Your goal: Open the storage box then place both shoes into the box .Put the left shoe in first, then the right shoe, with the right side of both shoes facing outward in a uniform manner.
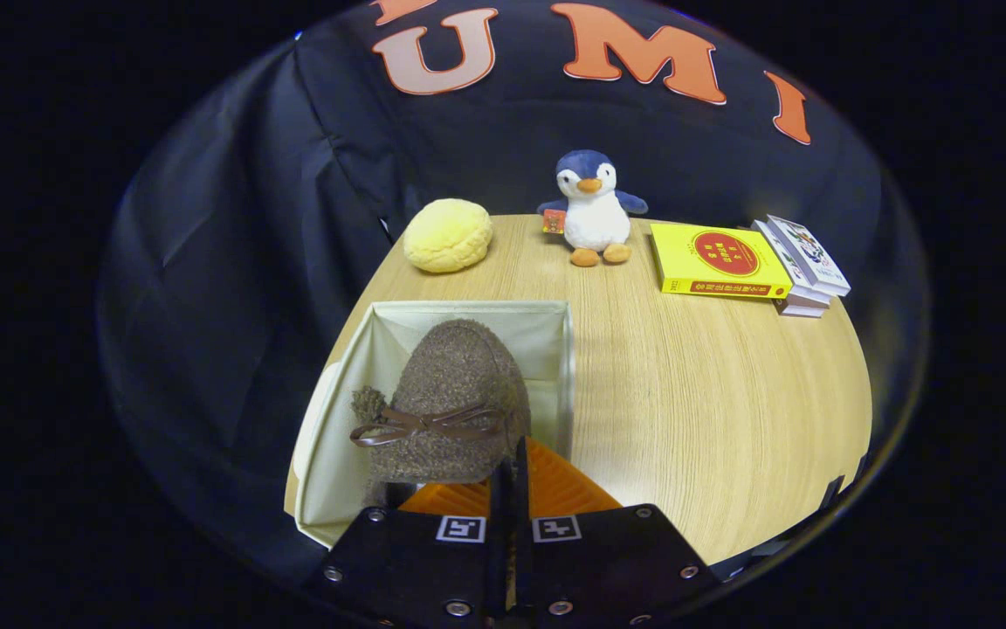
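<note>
The gripper [510, 472], fingers pressed together, pinches the heel of a fuzzy brown shoe [451, 397] over the open storage box [337, 454]. Beyond on the desk [695, 411]: yellow bun [448, 236], penguin toy [592, 210], books [747, 262].

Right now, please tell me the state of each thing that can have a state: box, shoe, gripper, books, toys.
storage box: open, on the table.
brown shoe: held over the open box, toe pointing away.
gripper: fingers shut on the shoe's rear edge.
yellow book: closed, lying flat.
book stack: closed, stacked.
penguin toy: upright.
yellow bun toy: resting on the table.
</note>
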Available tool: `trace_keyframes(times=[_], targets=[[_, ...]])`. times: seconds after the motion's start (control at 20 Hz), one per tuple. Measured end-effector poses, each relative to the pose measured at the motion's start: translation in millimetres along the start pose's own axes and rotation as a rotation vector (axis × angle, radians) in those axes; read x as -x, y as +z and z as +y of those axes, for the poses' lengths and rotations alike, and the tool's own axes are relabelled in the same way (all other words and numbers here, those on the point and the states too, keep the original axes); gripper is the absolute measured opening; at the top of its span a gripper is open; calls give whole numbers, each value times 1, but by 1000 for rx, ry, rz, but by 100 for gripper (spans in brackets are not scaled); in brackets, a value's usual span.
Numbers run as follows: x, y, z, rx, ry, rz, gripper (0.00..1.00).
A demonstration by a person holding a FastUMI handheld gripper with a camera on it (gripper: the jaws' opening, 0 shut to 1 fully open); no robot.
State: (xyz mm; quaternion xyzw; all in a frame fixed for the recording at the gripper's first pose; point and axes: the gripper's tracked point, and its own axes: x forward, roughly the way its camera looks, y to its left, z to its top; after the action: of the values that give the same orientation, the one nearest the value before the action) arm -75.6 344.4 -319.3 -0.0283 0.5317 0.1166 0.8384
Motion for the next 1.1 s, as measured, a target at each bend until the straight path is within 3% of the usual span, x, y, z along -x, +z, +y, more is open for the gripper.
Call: trace_keyframes(times=[0.15,0.25,0.5,0.75,1.1], targets=[[-7,4,6,-6,2,3,9],[-9,3,6,13,-4,4,17],[13,3,18,48,122,5,26],[67,49,4,126,195,-193,28],[156,114,-64,144,197,-522,46]])
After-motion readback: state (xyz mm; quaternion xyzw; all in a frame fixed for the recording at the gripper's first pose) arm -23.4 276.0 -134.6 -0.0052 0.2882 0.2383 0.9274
